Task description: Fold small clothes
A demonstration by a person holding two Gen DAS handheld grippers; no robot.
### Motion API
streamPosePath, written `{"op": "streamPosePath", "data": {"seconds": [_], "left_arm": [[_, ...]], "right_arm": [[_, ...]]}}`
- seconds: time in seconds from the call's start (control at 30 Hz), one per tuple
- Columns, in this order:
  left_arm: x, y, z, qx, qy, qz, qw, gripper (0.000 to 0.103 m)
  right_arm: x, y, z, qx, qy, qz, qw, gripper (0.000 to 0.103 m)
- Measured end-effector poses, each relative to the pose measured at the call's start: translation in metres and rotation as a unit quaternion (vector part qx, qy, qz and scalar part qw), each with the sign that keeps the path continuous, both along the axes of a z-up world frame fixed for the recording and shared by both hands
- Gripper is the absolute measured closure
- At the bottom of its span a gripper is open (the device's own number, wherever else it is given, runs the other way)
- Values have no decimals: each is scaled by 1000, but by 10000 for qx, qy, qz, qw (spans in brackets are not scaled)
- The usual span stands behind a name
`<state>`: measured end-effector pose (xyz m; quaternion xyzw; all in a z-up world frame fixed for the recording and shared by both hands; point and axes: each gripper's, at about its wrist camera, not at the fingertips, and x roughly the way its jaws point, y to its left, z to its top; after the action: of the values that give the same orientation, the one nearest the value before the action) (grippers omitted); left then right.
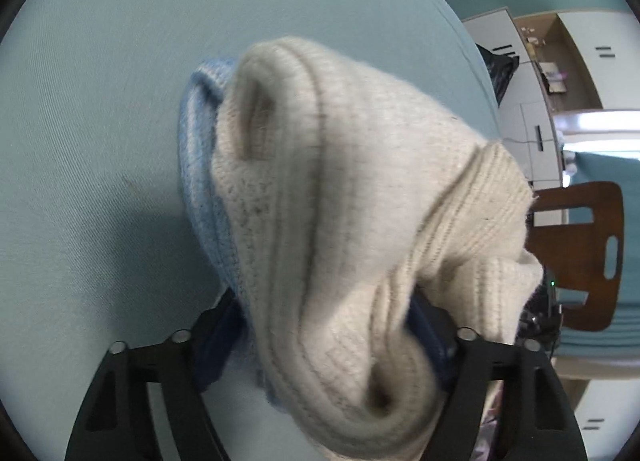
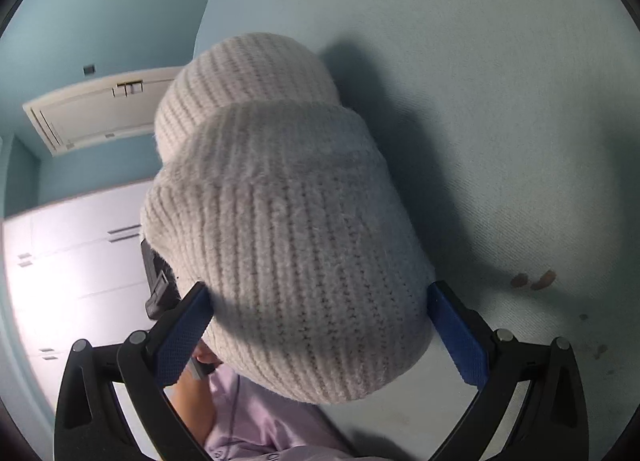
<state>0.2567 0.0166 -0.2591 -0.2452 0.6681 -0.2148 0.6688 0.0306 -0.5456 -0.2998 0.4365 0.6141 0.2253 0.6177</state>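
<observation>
Here both tools carry knitwear above the pale blue bench (image 1: 88,133), and the way each piece hangs suggests a bundle being brought down to be laid flat for folding.

In the left wrist view, the left gripper (image 1: 328,341) has a cream knitted piece (image 1: 340,189) bunched between its jaws, with a light blue knitted piece (image 1: 200,165) tucked behind it on the left. The cream wool fills the gap and spills over the right jaw, so the jaws look closed on the bundle rather than standing free. The hold is near one end, and the rest droops forward toward the bench, which would let the loose end land first.

In the right wrist view, the right gripper (image 2: 320,337) holds a ribbed cream hat (image 2: 280,229) by its turned-up cuff; both blue pads (image 2: 184,337) press against the sides of the knit, so these jaws are closed on the hat. Its rounded crown points away from the camera and casts a shadow on the bench to the right, so I judge it is still off the surface or barely touching. A lilac sleeve (image 2: 256,421) shows at the near edge below the hat.

A wooden chair (image 1: 580,253) stands at the right past the bench, with white cupboards (image 1: 532,113) farther off.

Holding thick, springy wool by the cuff keeps the opening together, which should make the fold easier.
</observation>
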Motion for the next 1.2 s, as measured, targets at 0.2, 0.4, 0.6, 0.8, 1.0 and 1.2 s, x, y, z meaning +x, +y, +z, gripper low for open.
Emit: {"op": "streamPosePath", "data": {"seconds": [0.2, 0.4, 0.6, 0.8, 1.0, 1.2], "left_arm": [[4, -5, 6, -56, -130, -71, 9999, 30], [-1, -1, 3, -107, -153, -33, 9998, 30], [-12, 14, 7, -152, -448, -55, 9989, 38], [2, 8, 35, -10, -804, -89, 9967, 44], [27, -2, 50, 116, -925, 115, 9956, 44], [71, -13, 64, 391, -1134, 402, 9920, 45]], "right_arm": [[2, -8, -11, 448, 52, 354, 9984, 0], [2, 3, -24, 750, -188, 171, 9969, 0], [-8, 10, -22, 666, -664, 2, 9956, 1], [-1, 37, 34, -389, -1403, 613, 9874, 3], [18, 38, 56, -564, -1731, 372, 9826, 3], [51, 31, 67, -578, -1907, -264, 9796, 3]]}}
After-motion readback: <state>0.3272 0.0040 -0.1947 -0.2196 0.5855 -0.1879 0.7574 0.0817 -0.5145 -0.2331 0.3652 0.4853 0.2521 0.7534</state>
